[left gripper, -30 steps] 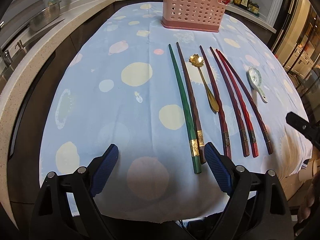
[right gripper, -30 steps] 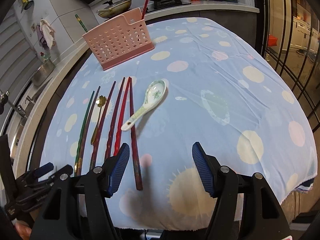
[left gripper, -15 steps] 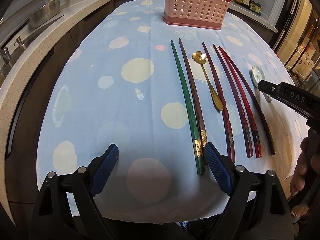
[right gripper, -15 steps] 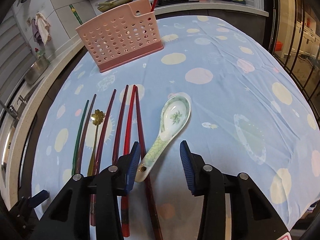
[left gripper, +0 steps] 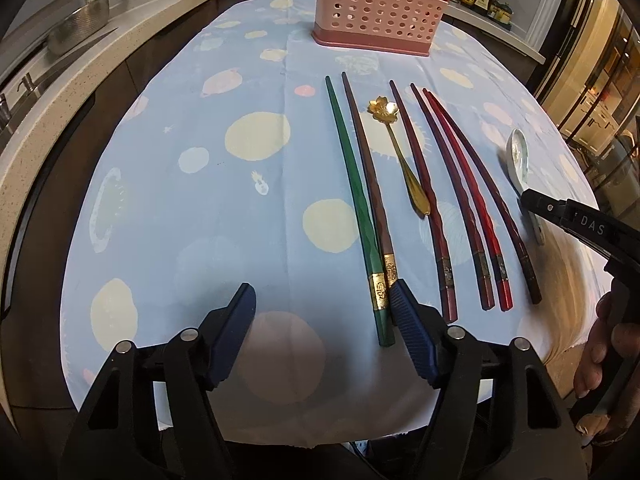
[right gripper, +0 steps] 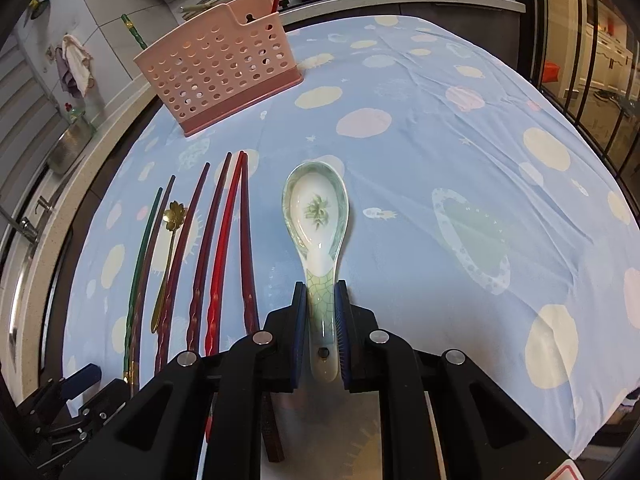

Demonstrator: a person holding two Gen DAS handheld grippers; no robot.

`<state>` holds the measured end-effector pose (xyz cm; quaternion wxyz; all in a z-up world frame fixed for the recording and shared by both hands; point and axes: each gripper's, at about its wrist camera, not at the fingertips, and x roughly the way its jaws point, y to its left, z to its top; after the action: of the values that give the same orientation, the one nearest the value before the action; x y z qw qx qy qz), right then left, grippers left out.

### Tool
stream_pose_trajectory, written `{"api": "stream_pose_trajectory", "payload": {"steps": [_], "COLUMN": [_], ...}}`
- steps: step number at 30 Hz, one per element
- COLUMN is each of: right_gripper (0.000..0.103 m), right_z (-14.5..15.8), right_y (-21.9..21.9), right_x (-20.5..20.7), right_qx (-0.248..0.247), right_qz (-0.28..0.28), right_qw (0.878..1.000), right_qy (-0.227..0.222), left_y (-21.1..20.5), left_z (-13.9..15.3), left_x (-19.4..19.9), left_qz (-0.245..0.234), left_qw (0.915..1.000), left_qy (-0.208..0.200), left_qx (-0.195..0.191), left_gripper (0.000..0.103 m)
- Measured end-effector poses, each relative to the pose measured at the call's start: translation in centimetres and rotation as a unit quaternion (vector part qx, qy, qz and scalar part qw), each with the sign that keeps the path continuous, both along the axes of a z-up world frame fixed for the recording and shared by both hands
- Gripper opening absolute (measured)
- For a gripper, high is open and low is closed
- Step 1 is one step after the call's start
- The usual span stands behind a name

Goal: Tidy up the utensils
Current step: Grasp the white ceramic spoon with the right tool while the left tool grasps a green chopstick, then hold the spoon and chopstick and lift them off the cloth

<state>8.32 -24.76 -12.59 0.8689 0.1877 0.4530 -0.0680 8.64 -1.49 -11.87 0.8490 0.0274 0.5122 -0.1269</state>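
My working surface is a table [left gripper: 48, 148] with a pale speckled edge, covered by a light-blue tablecloth [left gripper: 240, 208] printed with cream and pink discs and ringed planets. At the far end I see a pink perforated utensil holder [left gripper: 376, 8] standing upright on the cloth. Nearer me lies a row of chopsticks, roughly parallel: a green chopstick [left gripper: 356, 208] just beside a brown chopstick [left gripper: 368, 184], then a gold flower-headed spoon [left gripper: 400, 152], then four dark red chopsticks [left gripper: 460, 192]. At the row's right end, a ceramic soup spoon [right gripper: 316, 216] rests bowl-up on the cloth.
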Motion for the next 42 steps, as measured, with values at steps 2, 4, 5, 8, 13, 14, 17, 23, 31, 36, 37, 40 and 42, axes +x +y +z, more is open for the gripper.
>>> {"api": "stream_pose_trajectory", "payload": {"steps": [2,4,5,8,13,14,17,23,31,36,37,40,42], "right_gripper": [0.013,0.013,0.013,0.013,0.013,0.013,0.013,0.013,0.013,0.013,0.013,0.013,0.013], "right_z": [0.0,0.0,0.0,0.0,0.0,0.0,-0.1,-0.1,-0.1,0.3,0.5,1.3,2.0], "right_y": [-0.1,-0.2,-0.2,-0.2,-0.2,-0.2,-0.3,-0.3,-0.2,-0.1,0.0,0.0,0.1], "right_x": [-0.4,-0.6,-0.8,-1.0,-1.2,-1.3,-1.6,-1.7,-1.7,-2.1,-2.2,-2.6,-2.9], "right_qx": [0.002,0.003,0.003,0.004,0.005,0.005,0.006,0.006,0.001,-0.004,-0.007,-0.015,-0.02], "right_qz": [0.0,0.0,0.0,0.0,0.0,0.0,-0.001,-0.001,0.003,0.007,0.008,0.011,0.014], "right_qw": [1.0,1.0,1.0,1.0,1.0,1.0,1.0,1.0,1.0,1.0,1.0,1.0,1.0], "right_qy": [0.0,0.001,0.001,0.001,0.001,0.0,0.0,0.0,0.001,-0.002,-0.004,-0.012,-0.017], "left_y": [-0.3,-0.4,-0.4,-0.5,-0.5,-0.4,0.0,-0.7,-0.5,-0.2,-0.1,0.2,0.4], "left_z": [0.0,0.1,0.1,0.0,0.0,0.1,0.1,-0.1,-0.1,0.1,0.2,0.8,1.7], "left_x": [-0.2,-0.3,-0.3,-0.3,-0.2,-0.2,-0.2,-0.4,-0.2,-0.3,-0.4,-0.5,-0.6], "left_qz": [-0.005,-0.008,-0.01,-0.012,-0.012,-0.012,-0.011,-0.014,-0.016,-0.02,-0.019,-0.015,-0.013], "left_qw": [1.0,1.0,0.9999,0.9999,0.9997,0.9996,0.9993,0.9998,0.9998,0.9995,0.9995,0.9994,0.9994], "left_qy": [-0.001,-0.002,-0.002,-0.003,-0.005,0.0,0.009,0.0,-0.002,0.003,0.004,0.001,-0.006], "left_qx": [0.001,0.0,-0.002,-0.007,-0.02,-0.025,-0.035,-0.013,-0.015,-0.023,-0.025,-0.03,-0.033], "left_gripper": [0.06,0.057,0.056,0.053,0.046,0.037,0.036,0.035,0.007,0.007,0.007,0.007,0.007]}}
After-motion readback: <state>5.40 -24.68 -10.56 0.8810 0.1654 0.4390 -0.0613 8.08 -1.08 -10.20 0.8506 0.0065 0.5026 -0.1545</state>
